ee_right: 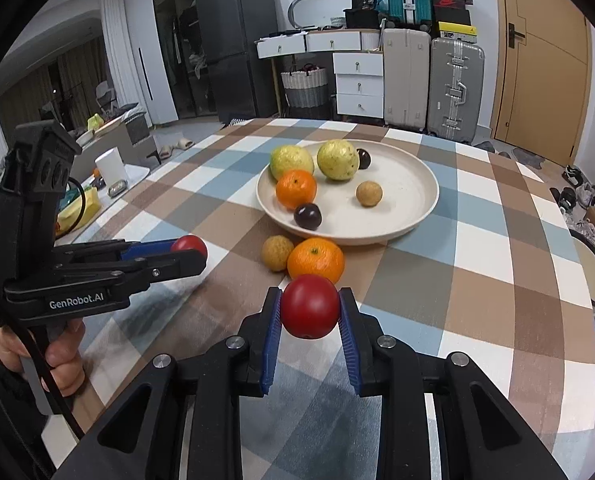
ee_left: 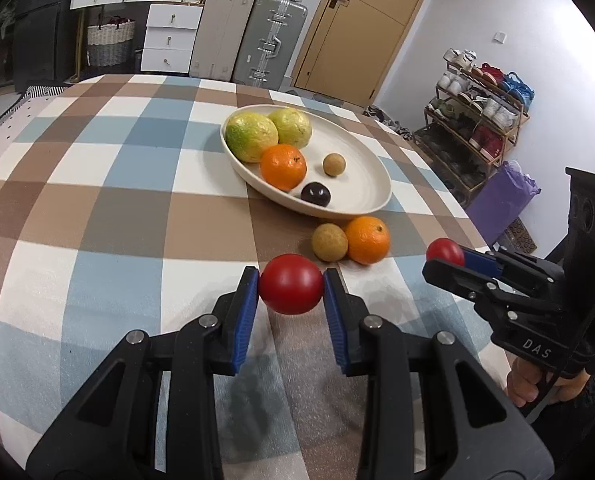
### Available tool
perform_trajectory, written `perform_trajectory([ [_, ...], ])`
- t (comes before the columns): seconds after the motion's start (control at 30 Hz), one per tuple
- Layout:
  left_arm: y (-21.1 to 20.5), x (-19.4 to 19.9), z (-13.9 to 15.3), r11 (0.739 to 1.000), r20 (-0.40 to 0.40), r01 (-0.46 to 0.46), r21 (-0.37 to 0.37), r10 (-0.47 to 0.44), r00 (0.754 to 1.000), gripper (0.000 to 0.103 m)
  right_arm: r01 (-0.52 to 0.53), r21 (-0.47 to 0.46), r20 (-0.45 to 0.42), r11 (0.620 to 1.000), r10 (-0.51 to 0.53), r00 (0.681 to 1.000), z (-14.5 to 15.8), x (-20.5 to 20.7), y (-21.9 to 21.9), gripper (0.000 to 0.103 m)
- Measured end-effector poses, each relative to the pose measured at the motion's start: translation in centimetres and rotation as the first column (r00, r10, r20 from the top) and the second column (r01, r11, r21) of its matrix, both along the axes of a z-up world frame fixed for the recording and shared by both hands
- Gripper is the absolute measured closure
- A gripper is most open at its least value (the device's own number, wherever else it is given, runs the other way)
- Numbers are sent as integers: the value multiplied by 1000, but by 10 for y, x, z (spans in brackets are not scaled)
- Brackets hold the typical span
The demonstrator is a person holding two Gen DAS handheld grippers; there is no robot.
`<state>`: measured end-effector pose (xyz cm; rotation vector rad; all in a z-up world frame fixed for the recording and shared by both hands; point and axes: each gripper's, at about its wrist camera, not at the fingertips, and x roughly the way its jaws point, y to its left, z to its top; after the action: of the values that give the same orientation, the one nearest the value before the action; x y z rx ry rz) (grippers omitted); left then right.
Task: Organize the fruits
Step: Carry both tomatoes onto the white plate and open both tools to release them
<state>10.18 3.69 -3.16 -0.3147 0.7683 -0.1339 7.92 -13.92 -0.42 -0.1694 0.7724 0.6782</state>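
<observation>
- Two red fruits are in the grippers, one each: the left gripper (ee_left: 290, 286) pinches the left red fruit (ee_left: 290, 283) between its blue pads, and the right gripper (ee_right: 309, 308) clamps the right red fruit (ee_right: 309, 306) the same way, jaws narrow on both.
- Both pairs of pads bite near the widest part of the round fruit, so the hold looks centred; a smooth skin could still slip, and I would keep the squeeze steady, not harder.
- Each fruit hangs above the checked tablecloth (ee_left: 109, 208), near its front edge and short of the plate (ee_right: 409, 216).
- Just ahead of the jaws, a loose orange (ee_right: 316, 260) and a small tan fruit (ee_right: 277, 253) lie touching each other on the cloth, right beside the plate's near rim.
- Carrying the red fruits to the plate probably means passing over that pair, so lift enough to clear them.
- On the plate sit two yellow-green fruits, an orange, dark plums and a tan fruit; bare space shows on its right half (ee_left: 361, 184), the better landing spot.
- Lower until the fruit rests, then open, one hand at a time to avoid a clash.
</observation>
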Motion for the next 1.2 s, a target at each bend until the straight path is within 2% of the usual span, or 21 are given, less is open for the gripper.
perform_trajectory([
  [0.13,-2,11,7,1000,16,-4,29,4,1000,73,8,66,-24,998,-6,1000,3,11,-4,75],
  [0.5,-7,48,18,999,38,15,50,-17,999,73,73,118,-7,990,-73,997,7,38,-11,75],
  [1.2,10,102,18,995,63,-1,100,-6,998,73,46,131,42,990,-52,998,12,80,8,75],
])
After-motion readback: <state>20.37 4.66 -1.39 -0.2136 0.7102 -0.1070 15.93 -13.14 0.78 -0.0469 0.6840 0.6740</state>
